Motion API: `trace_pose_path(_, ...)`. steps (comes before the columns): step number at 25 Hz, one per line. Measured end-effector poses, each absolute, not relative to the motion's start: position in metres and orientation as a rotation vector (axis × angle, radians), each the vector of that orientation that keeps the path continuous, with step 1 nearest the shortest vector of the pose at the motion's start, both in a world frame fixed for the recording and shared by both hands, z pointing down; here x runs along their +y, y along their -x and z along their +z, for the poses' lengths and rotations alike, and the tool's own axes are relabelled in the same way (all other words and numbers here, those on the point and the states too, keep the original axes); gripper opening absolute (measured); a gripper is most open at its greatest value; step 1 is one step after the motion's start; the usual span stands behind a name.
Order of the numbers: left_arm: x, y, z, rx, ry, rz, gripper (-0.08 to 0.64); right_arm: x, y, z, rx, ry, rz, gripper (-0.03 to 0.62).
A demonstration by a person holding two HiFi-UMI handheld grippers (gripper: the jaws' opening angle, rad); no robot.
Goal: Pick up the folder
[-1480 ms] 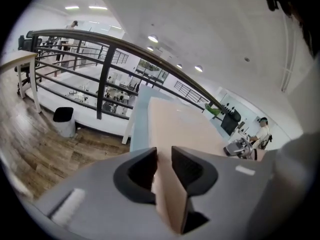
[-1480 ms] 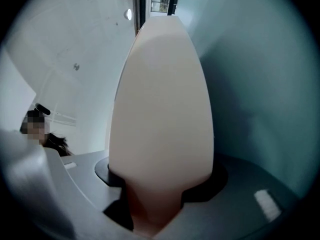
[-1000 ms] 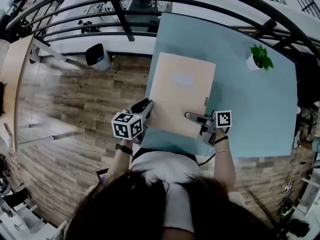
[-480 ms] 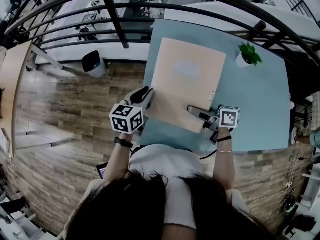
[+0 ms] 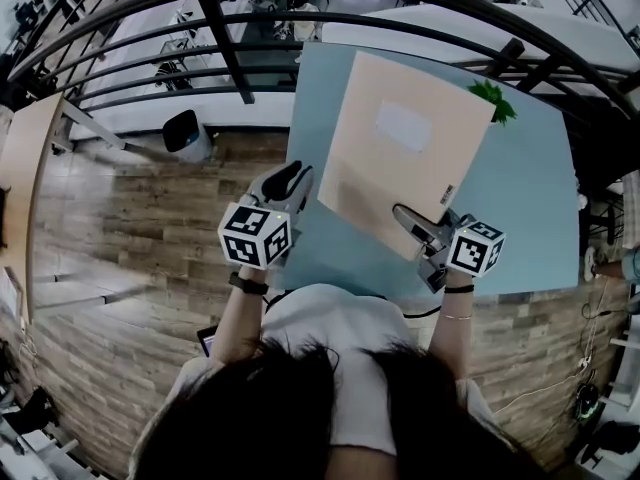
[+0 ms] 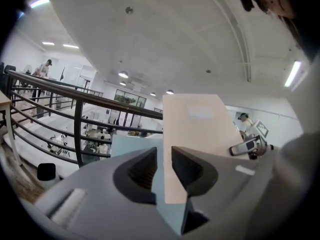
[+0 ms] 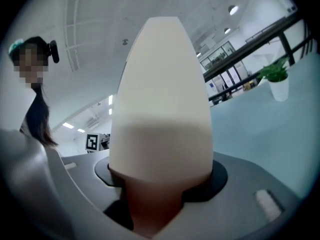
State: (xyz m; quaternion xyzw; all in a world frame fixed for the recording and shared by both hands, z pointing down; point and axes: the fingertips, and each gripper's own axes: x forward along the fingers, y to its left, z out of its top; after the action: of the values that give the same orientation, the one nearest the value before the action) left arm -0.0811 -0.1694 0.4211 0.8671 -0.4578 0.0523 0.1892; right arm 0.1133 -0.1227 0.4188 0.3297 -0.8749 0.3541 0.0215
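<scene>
Right gripper [image 5: 405, 218] was clamped on the near right edge of the peach rectangular card folder [image 5: 400, 158], with one jaw lying over the top face. In the right gripper view the folder [image 7: 160, 84] filled the whole gap between the jaws, both pads against it.

The folder was up off the light blue rectangular tabletop [image 5: 520, 218] and tilted, near edge low and far edge raised. A pale rectangular label [image 5: 403, 126] sat on its upper face. Its far right corner covered part of the small green potted plant [image 5: 497, 100]. The plant's white pot showed in the right gripper view [image 7: 278, 89], standing on the table well beyond the folder.

Left gripper [image 5: 293, 178] sat just beside the folder's near left corner, with a thin strip of table showing between them in the head view. In the left gripper view its jaws [image 6: 164, 156] stood a narrow gap apart with nothing pinched. The folder's left edge and lower corner [image 6: 200, 134] showed through that gap, beyond the tips, face-on and not edge-on. No pad was seen pressing on it.

The dark metal railing [image 5: 230, 28] ran past the table's far side, with wood-plank floor [image 5: 130, 218] to the left.
</scene>
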Motion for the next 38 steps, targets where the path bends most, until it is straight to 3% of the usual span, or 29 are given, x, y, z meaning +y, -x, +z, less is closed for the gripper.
trace_pose_path(15, -0.171, 0.070, 0.407, -1.345, -2.542, 0.222, 0.150, -0.148, -0.124, 0.388, -2.462, -1.497, 0.266, 0.273)
trace_pose_path(25, -0.165, 0.093, 0.431, -1.418, -2.488, 0.298, 0.132, -0.157, -0.128, 0.391, -2.457, -1.610, 0.217, 0.272)
trace_pose_path(31, -0.165, 0.103, 0.431, -1.463, -2.475, 0.275, 0.058, -0.159, -0.123, 0.393, -2.450, -1.608, 0.191, 0.270)
trace_pose_path(38, -0.168, 0.103, 0.425, -1.482, -2.493, 0.277, 0.057, -0.161, -0.129, 0.392, -2.430, -1.625, 0.182, 0.268)
